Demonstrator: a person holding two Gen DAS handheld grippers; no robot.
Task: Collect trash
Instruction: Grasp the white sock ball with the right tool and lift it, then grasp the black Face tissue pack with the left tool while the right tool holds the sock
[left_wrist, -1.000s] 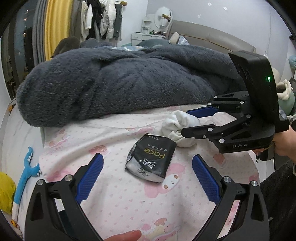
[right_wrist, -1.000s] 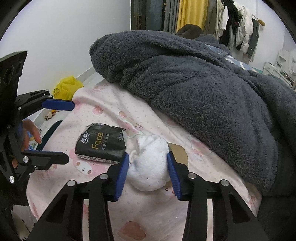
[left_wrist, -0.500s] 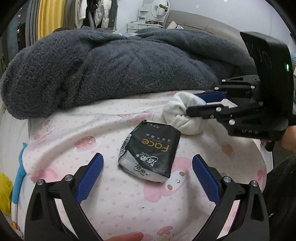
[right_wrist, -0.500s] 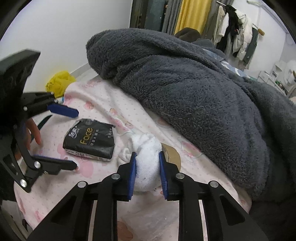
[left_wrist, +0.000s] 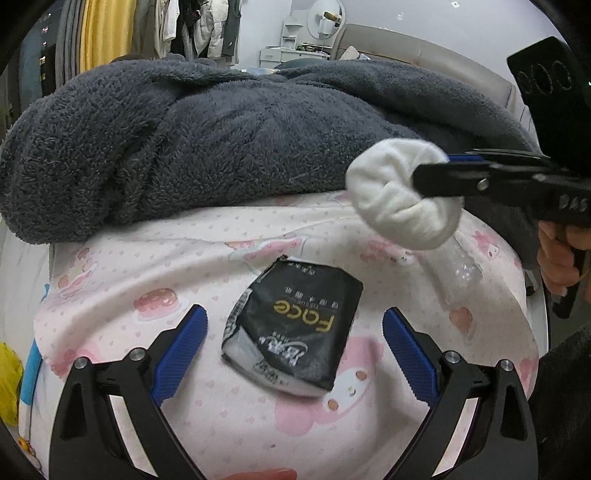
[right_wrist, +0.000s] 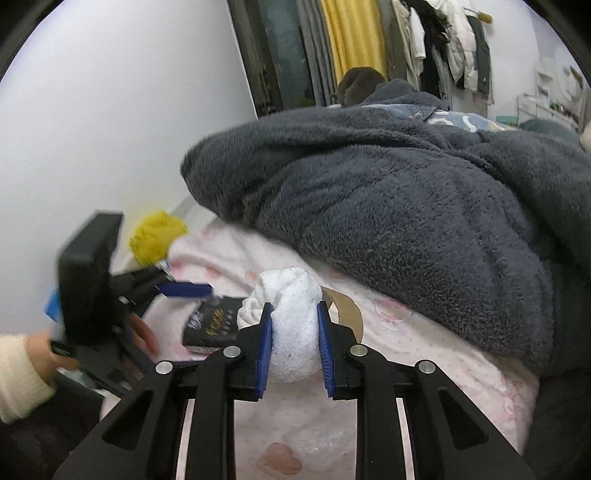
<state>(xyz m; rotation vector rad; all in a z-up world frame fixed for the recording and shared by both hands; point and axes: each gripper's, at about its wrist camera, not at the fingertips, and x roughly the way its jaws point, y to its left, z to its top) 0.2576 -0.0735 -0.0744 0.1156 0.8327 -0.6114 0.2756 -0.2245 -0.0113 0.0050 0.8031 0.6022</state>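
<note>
Right gripper (right_wrist: 294, 341): jaws just closed, clamped on a white cloth wad (right_wrist: 291, 332), held above the pink sheet (left_wrist: 258, 424).
Left gripper (left_wrist: 291, 347): spread wide, empty, straddling the black tissue pack (left_wrist: 291, 332) lying on the sheet.

The right hand-held gripper (right_wrist: 294, 345) has just closed on the white sock bundle (right_wrist: 291, 325) and lifted it off the bedsheet (left_wrist: 229, 258).

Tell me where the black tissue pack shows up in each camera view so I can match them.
Left wrist view: the black tissue pack lies low in the centre on the pink sheet, between the open left gripper pads.
Right wrist view: the pack sits left of centre, partly hidden behind the white cloth wad that the right gripper squeezes.
Shared landmark: the dark grey fleece blanket behind it.
</note>
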